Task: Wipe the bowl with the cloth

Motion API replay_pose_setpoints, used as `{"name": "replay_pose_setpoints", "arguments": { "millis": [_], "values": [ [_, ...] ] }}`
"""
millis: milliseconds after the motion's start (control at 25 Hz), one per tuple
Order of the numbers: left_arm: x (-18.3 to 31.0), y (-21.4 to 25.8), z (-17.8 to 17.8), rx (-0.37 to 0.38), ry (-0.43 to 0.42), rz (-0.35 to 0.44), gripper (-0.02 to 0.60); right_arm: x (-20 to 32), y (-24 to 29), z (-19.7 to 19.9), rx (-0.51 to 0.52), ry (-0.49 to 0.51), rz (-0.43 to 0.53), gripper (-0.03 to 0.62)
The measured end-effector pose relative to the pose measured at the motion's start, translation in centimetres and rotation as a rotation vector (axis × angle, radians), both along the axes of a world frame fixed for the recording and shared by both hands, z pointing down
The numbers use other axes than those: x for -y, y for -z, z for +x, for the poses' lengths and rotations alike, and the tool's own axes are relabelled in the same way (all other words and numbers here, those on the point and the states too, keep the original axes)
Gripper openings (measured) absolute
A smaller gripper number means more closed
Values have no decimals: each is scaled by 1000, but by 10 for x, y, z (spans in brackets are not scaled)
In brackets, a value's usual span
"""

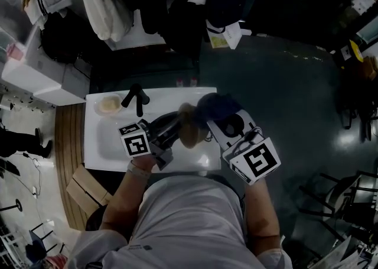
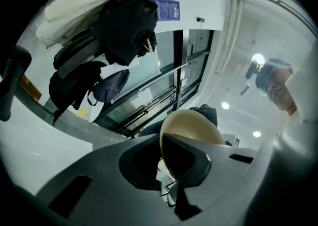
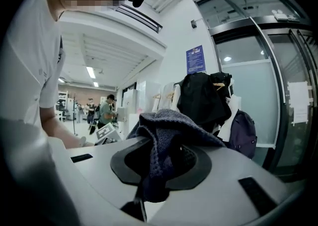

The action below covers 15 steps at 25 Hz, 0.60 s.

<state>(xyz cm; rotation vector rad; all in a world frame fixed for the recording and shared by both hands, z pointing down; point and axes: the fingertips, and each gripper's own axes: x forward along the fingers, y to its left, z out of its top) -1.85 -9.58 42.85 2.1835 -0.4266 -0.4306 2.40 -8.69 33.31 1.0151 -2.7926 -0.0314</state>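
A tan bowl [image 1: 189, 129] is held up on its edge above the white sink [image 1: 106, 143], with my left gripper [image 1: 171, 132] shut on its rim. In the left gripper view the bowl [image 2: 191, 128] stands between the jaws, its pale inside facing right. My right gripper [image 1: 221, 121] is shut on a dark blue knitted cloth [image 1: 217, 107], which sits just right of the bowl and touches it. In the right gripper view the cloth [image 3: 166, 135] bunches over the jaws and hangs down between them.
A black tap [image 1: 137, 97] rises at the sink's back edge, with a tan item [image 1: 109, 104] in a dish to its left. Dark bags and coats [image 1: 171, 2] hang beyond the sink. A wooden floor strip [image 1: 68, 161] and cardboard lie on the left.
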Motion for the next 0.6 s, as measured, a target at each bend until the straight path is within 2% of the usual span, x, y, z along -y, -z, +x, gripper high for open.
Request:
{"name": "replay_pose_setpoints", "arguments": {
  "millis": [160,400,600],
  "values": [
    [4,-5,-4,-26,20,-43,20,-6,-3,-12,-11,40,-5,80],
    [17,-19,-15,-67,85,-149,20,-14,-10,-22,2,63,-29,80],
    [26,-24,-22,-159,117,-231,20,-21,-18,-31,-5,88,-55,80]
  ]
}}
